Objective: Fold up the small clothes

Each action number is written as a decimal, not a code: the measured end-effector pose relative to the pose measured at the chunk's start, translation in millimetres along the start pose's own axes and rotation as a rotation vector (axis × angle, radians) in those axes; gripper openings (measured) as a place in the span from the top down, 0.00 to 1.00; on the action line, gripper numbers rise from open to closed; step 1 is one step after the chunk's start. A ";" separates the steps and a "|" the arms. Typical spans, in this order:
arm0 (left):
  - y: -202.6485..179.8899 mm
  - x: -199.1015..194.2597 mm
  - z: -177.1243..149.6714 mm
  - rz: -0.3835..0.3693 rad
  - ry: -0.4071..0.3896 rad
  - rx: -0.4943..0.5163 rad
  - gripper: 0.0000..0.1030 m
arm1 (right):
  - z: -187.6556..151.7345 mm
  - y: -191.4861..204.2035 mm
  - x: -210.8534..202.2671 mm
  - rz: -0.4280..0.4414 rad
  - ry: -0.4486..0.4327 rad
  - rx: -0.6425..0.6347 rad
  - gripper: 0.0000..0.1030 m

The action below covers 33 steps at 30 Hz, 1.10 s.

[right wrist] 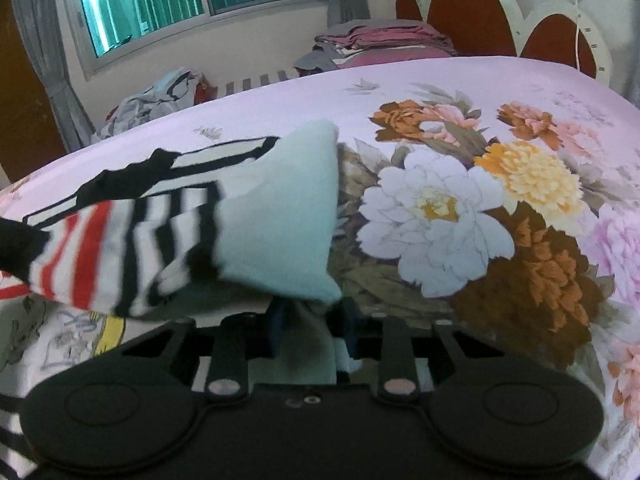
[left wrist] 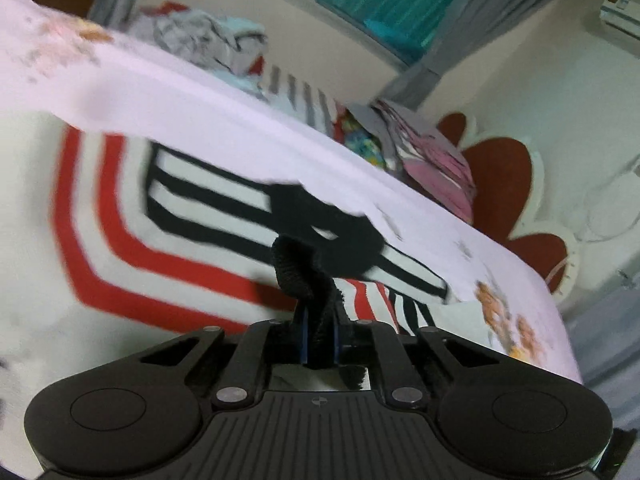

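Observation:
A small white garment with red and black stripes and black trim hangs over the flowered bed. My left gripper is shut on its black ribbed edge. In the right wrist view the same garment shows a pale plain part and a striped sleeve. My right gripper is shut on the pale fabric's lower corner. The garment is lifted and stretched between both grippers, and its image is blurred.
The bed sheet has big flower prints. A stack of folded pink and grey clothes lies by the headboard. A loose pile of unfolded clothes lies at the far bed edge under the window.

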State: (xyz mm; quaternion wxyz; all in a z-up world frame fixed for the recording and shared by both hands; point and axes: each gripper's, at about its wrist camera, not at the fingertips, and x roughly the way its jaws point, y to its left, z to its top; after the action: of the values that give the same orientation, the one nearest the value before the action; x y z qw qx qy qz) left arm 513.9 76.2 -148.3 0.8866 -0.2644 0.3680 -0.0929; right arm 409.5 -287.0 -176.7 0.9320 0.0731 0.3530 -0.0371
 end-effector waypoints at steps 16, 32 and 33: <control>23.3 -8.6 -5.6 0.172 -0.030 0.023 0.78 | 0.9 -19.6 -27.9 0.045 0.005 0.027 0.70; -10.3 37.4 -27.5 0.117 0.023 0.210 0.25 | 91.0 -20.5 87.4 0.096 0.019 0.129 0.54; -10.3 38.1 -30.1 0.117 0.018 0.243 0.25 | 94.7 -20.9 95.1 0.105 0.025 0.158 0.54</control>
State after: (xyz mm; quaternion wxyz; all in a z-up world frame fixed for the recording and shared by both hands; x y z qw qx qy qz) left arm 520.3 41.8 -183.5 0.9127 -0.1322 0.3768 -0.0871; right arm 539.9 -324.7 -172.0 0.9196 0.1654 0.3560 -0.0151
